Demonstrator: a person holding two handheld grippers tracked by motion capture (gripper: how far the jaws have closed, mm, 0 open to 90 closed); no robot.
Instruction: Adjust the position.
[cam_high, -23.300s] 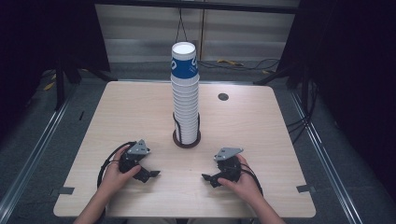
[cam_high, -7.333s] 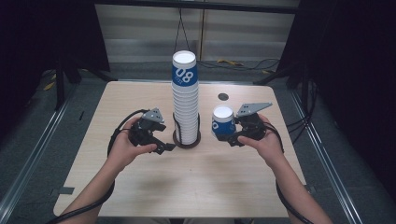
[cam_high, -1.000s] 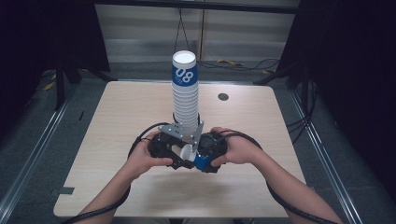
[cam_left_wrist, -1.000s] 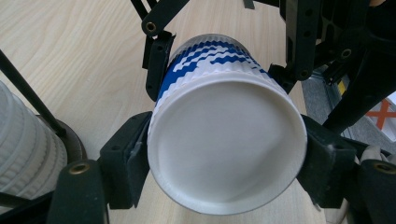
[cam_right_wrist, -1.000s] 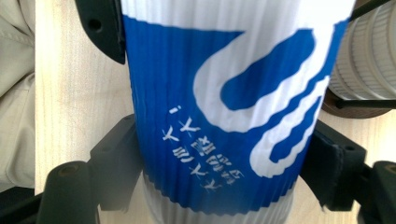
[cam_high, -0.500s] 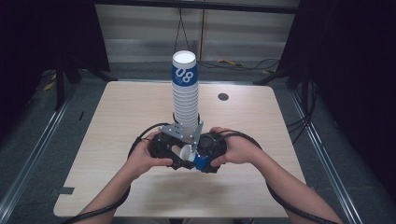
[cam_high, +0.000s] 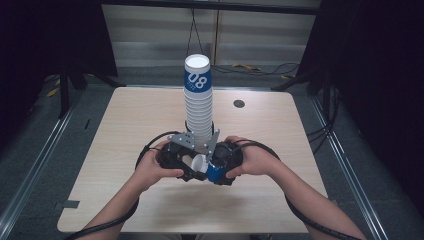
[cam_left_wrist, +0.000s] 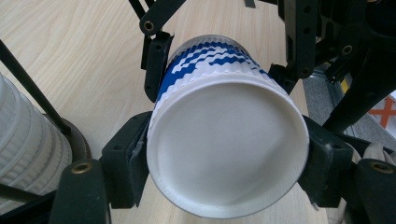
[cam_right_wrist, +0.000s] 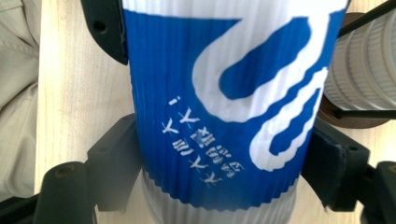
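A pale wooden worktop (cam_high: 125, 150) stood in a dark room, with a tall stack of cups (cam_high: 198, 105) at its middle. Just in front of the stack, both grippers met on one blue-and-white paper cup (cam_high: 207, 167) lying sideways. The left gripper (cam_left_wrist: 224, 172), its fingers just closing, gripped the cup's base end; the right gripper (cam_right_wrist: 219, 177) seemingly clamped its printed wall.

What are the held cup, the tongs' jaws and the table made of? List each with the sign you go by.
Cup: likely paper, matte; ribbed corrugated wall printed blue and white, smooth white recessed base with rolled seam.
Left tongs jaws: probably hard black plastic, dull finish with bolt holes; metal cannot be ruled out.
Table: pale wood-grain top, low sheen, possibly laminate rather than solid wood.
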